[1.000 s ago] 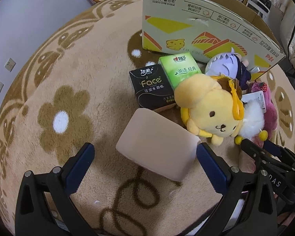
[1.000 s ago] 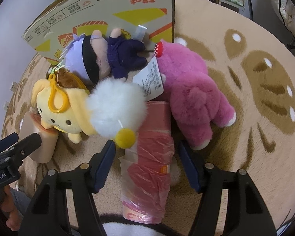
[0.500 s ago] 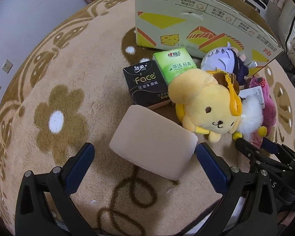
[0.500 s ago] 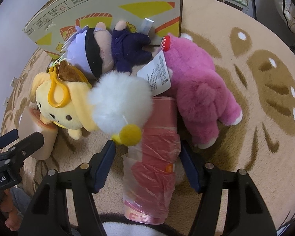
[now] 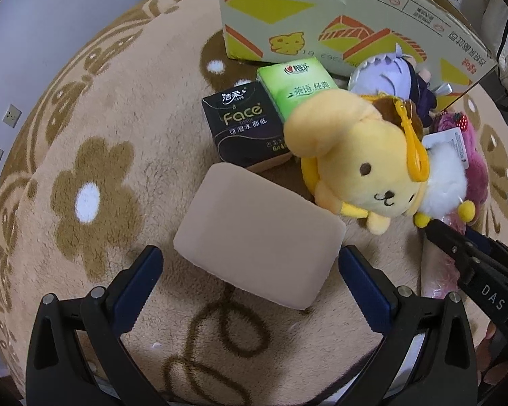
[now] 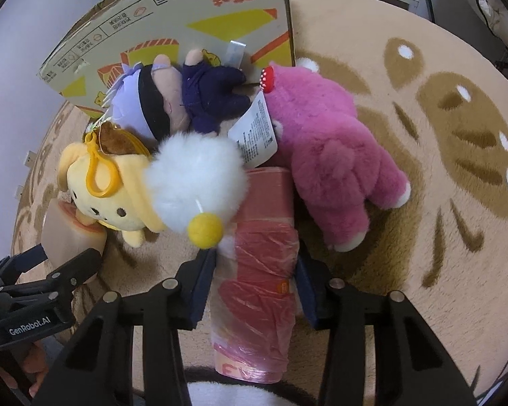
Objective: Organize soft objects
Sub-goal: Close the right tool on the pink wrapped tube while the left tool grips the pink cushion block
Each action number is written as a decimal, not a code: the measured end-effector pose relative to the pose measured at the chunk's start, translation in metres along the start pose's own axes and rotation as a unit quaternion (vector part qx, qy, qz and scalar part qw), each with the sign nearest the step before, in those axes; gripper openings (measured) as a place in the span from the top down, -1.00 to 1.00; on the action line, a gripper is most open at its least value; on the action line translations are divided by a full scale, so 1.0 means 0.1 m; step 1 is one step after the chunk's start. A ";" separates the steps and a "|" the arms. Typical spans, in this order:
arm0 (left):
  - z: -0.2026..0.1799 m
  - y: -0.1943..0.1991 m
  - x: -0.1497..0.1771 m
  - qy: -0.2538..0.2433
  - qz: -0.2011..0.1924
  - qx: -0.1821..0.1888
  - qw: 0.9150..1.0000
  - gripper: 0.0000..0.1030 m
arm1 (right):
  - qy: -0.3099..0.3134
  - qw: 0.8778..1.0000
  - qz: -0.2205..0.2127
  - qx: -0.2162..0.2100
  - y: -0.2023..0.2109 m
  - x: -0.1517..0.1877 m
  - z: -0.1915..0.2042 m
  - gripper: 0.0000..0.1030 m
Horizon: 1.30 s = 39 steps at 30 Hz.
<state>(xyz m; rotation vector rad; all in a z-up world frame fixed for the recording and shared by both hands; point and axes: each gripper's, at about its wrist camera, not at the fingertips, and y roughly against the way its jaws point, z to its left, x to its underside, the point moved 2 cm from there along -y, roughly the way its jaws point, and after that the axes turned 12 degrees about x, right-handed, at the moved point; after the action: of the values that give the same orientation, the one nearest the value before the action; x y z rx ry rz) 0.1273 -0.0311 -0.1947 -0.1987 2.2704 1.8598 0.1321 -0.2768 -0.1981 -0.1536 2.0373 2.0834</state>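
Observation:
In the left wrist view my left gripper [image 5: 250, 267] is open, its fingers either side of a beige foam block [image 5: 259, 243] on the rug, not touching it. Behind it lie a black tissue pack [image 5: 244, 125], a green tissue pack [image 5: 299, 86] and a yellow dog plush [image 5: 365, 165]. In the right wrist view my right gripper [image 6: 255, 270] is closed onto a pink plastic-wrapped pack [image 6: 260, 264], fingers pressing both its sides. A pink bear plush [image 6: 325, 159], a purple-haired doll [image 6: 172, 101] and the yellow plush [image 6: 118, 189] lie beyond.
A large cardboard box [image 5: 338, 13] stands behind the toys; it also shows in the right wrist view [image 6: 172, 23]. Everything rests on a round beige rug with brown flowers [image 5: 91, 199]. Furniture stands beyond the rug's far edge.
The right gripper's fingers have closed in onto the pink pack. The left gripper has shifted slightly relative to the foam block and stays open.

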 end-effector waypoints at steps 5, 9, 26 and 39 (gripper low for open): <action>0.00 0.01 0.01 -0.003 -0.004 0.000 1.000 -0.99 | -0.002 1.000 -0.006 -0.007 0.04 0.00 -0.03 0.11; 0.00 0.01 0.02 -0.001 -0.002 -0.001 1.000 -0.99 | -0.017 1.000 -0.010 -0.023 0.11 0.02 -0.12 0.16; -0.01 -0.01 0.03 -0.001 0.004 0.017 1.000 -0.57 | -0.016 1.000 -0.016 -0.019 0.17 0.07 -0.14 0.48; -0.05 0.17 0.03 -0.003 -0.034 0.033 0.999 -0.04 | -0.043 0.995 -0.088 -0.035 0.50 0.03 -0.31 0.71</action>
<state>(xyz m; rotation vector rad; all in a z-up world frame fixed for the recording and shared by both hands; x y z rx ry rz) 0.1198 -0.0322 -0.1785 -0.2569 2.2857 1.7476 0.1148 -0.3083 -0.1509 -0.2400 1.8314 2.0187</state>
